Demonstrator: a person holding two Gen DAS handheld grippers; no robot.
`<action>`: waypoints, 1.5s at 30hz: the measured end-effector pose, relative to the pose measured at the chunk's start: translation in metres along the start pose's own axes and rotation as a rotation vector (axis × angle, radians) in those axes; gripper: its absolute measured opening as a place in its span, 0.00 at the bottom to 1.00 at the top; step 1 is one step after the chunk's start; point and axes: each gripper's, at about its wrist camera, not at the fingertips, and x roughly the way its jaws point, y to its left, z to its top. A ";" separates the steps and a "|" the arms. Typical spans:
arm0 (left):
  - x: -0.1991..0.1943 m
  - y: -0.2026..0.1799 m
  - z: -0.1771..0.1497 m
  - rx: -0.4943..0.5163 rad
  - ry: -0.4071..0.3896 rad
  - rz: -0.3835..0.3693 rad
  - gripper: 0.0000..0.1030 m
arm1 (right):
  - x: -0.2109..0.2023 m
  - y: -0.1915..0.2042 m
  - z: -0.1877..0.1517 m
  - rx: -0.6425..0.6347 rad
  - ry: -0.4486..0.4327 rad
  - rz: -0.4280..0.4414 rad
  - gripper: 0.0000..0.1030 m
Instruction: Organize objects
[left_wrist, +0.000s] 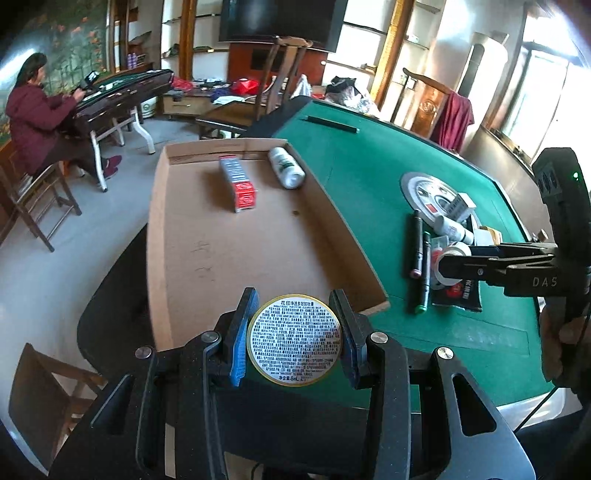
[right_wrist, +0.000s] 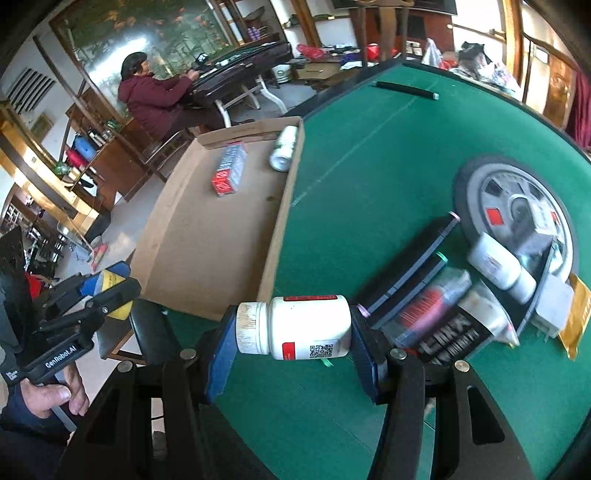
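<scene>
Over the near end of the tray (left_wrist: 177, 258), the left gripper (left_wrist: 295, 334) pinches a round tin (left_wrist: 294, 339) by its rim, printed label facing the camera; the tin hangs at 6 o'clock in the left view, above the tray's near right corner. At 6 o'clock in the right view, the right gripper (right_wrist: 293, 326) clamps a white bottle (right_wrist: 293, 328) end to end, one pad on the cap and one on the base, the bottle lying crosswise above the green table (right_wrist: 369, 166), just right of the tray's near corner. Step in hand, as judged: carrying, with both loads lifted and neither yet set down. The next move calls for bringing each item over open cardboard, lowering it clear of the tray wall, and only then spreading the fingers; the bottle, being round, may roll if laid on its side. Count inside the tray: one red-ended box (left_wrist: 238, 184) and one white can (left_wrist: 286, 168), both toward 12 o'clock at the far end, the can lying against the right wall. Count in the grippers: one tin, one bottle. Left on the table toward 3 o'clock is a heap (right_wrist: 491, 284) beside the grey hub (left_wrist: 417, 184): two dark pens (left_wrist: 421, 258), at least two white bottles, a small carton and a dark packet; the rest is too blurred to count. One dark stick (right_wrist: 404, 89) lies alone at 1 o'clock.
</scene>
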 end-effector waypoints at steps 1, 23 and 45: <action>0.000 0.003 0.000 -0.007 0.000 0.002 0.38 | 0.002 0.004 0.003 -0.006 0.003 0.005 0.55; 0.022 0.046 0.024 -0.049 0.016 -0.008 0.38 | 0.036 0.056 0.082 -0.058 0.008 0.042 0.55; 0.119 0.098 0.114 -0.024 0.092 -0.010 0.38 | 0.135 0.055 0.189 0.084 0.054 -0.032 0.55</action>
